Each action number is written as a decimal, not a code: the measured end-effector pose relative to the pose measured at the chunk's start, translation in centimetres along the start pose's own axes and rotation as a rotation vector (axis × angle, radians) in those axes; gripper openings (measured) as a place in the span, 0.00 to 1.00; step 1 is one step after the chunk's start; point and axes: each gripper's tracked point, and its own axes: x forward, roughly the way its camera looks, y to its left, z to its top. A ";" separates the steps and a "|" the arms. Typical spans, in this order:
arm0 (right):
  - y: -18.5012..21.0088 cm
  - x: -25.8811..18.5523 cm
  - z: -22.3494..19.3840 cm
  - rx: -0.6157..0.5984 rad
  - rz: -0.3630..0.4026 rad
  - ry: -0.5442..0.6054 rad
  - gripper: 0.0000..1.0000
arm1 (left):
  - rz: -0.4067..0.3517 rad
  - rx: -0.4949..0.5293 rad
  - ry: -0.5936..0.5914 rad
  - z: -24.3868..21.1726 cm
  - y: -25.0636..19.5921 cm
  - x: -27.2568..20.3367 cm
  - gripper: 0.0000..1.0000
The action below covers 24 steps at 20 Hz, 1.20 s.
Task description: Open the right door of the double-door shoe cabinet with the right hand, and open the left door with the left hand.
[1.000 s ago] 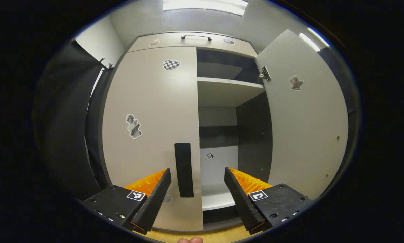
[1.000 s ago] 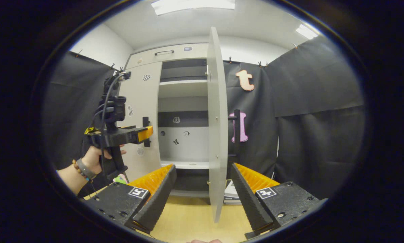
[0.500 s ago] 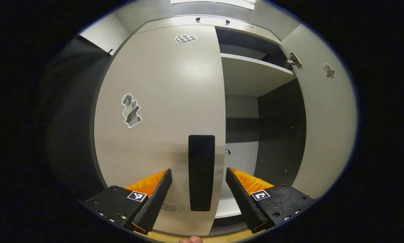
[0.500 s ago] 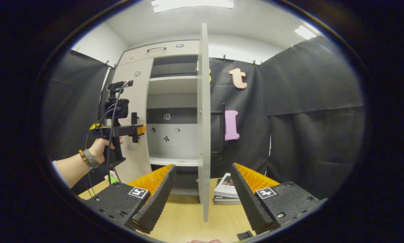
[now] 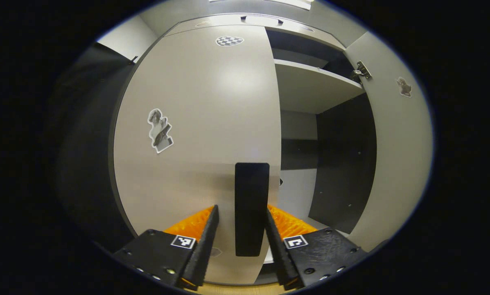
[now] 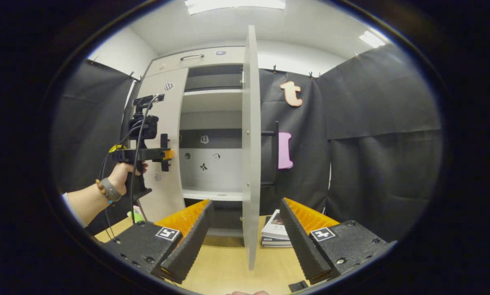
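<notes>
Left gripper (image 5: 237,241) straddles the black handle (image 5: 251,208) of the closed left door (image 5: 199,123), fingers close beside it; actual pinch cannot be told.

From the right gripper view, the right gripper (image 6: 245,241) is spread wide, holding nothing, before the edge-on open right door (image 6: 251,147), and a hand (image 6: 124,178) holds the left gripper (image 6: 166,154) at that handle.

No legible text, brand or number is present: the stickers on the left door (image 5: 195,123) are pictorial, and the cover print on the stacked books (image 6: 275,229) beside the right door (image 6: 251,155) is too small to read.
</notes>
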 end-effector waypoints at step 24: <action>2.4 -0.8 -1.3 -0.012 0.014 0.021 1.00 | -0.007 0.031 0.012 0.6 5.3 -12.6 0.03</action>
